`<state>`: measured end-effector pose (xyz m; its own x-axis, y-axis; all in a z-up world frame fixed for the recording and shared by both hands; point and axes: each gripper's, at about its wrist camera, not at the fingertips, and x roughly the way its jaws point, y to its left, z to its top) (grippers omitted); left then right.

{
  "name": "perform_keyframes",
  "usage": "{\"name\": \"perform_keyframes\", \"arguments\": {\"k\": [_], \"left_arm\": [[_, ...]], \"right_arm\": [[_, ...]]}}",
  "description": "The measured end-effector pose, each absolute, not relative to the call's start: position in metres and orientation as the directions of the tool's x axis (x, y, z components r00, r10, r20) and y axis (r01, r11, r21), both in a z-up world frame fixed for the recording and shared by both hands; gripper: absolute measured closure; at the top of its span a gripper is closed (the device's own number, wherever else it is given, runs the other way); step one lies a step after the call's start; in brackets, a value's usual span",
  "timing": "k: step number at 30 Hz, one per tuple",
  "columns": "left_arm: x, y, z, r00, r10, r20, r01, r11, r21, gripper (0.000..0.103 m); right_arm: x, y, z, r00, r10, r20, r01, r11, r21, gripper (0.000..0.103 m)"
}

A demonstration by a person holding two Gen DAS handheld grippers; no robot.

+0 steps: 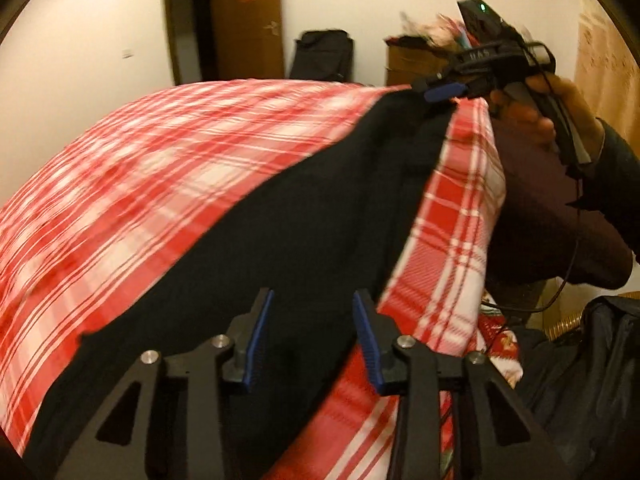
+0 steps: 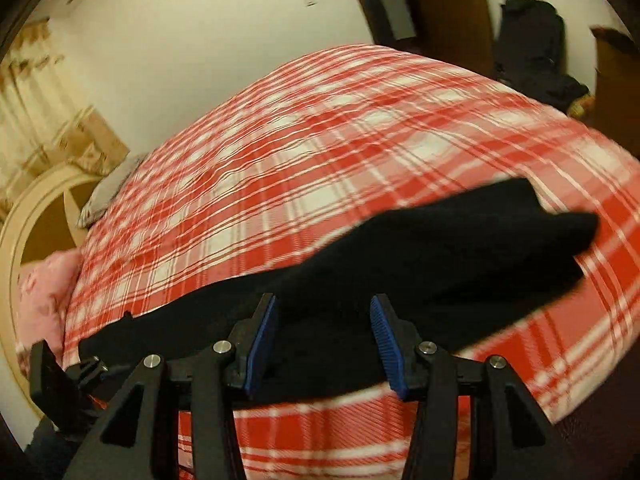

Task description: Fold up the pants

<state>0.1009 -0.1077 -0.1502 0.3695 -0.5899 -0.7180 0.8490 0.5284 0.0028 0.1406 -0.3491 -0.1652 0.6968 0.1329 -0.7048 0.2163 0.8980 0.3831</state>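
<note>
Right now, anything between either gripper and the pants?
Nothing visible. The pants lie bare on the plaid bed, directly past the open left gripper and open right gripper.

Red-and-white plaid bedspread (image 2: 320,152) over the bed, pink pillow (image 2: 44,296) by the cream curved headboard (image 2: 24,216), brown door (image 1: 248,24) ajar in the white wall, dark bag (image 1: 322,54) beside a cardboard box (image 1: 412,62).
</note>
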Motion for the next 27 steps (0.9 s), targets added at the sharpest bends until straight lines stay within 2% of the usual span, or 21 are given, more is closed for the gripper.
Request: {"name": "perform_keyframes", "arguments": {"k": [9,15,17,18,19,22,27], "left_arm": [[0.092,-0.155,-0.172,0.346,-0.527,-0.776,0.871,0.489,0.056,0.065],[0.099,-0.168,-0.181,0.361,-0.492,-0.792,0.864,0.497,0.085,0.071],[0.1,-0.168,-0.18,0.365,-0.49,-0.792,0.86,0.504,0.085,0.077],[0.1,-0.168,-0.179,0.37,-0.487,-0.791,0.857,0.508,0.088,0.087],[0.101,-0.167,-0.178,0.37,-0.485,-0.792,0.856,0.51,0.087,0.092],[0.102,-0.162,-0.174,0.36,-0.498,-0.789,0.851,0.521,0.06,0.097],[0.104,-0.156,-0.167,0.351,-0.531,-0.771,0.843,0.537,0.014,0.098]], "right_arm": [[0.114,-0.38,-0.19,0.721,0.114,-0.683,0.273,0.86,0.431,0.053],[0.101,-0.403,-0.189,0.757,0.085,-0.647,0.298,0.837,0.458,0.053],[0.098,-0.414,-0.187,0.766,0.067,-0.639,0.318,0.825,0.468,0.053],[0.096,-0.418,-0.186,0.771,0.06,-0.634,0.324,0.82,0.472,0.053],[0.095,-0.423,-0.184,0.776,0.05,-0.629,0.335,0.813,0.477,0.053],[0.093,-0.442,-0.18,0.792,0.02,-0.61,0.372,0.777,0.508,0.053],[0.108,-0.469,-0.173,0.811,0.043,-0.583,0.381,0.717,0.583,0.053]]}}
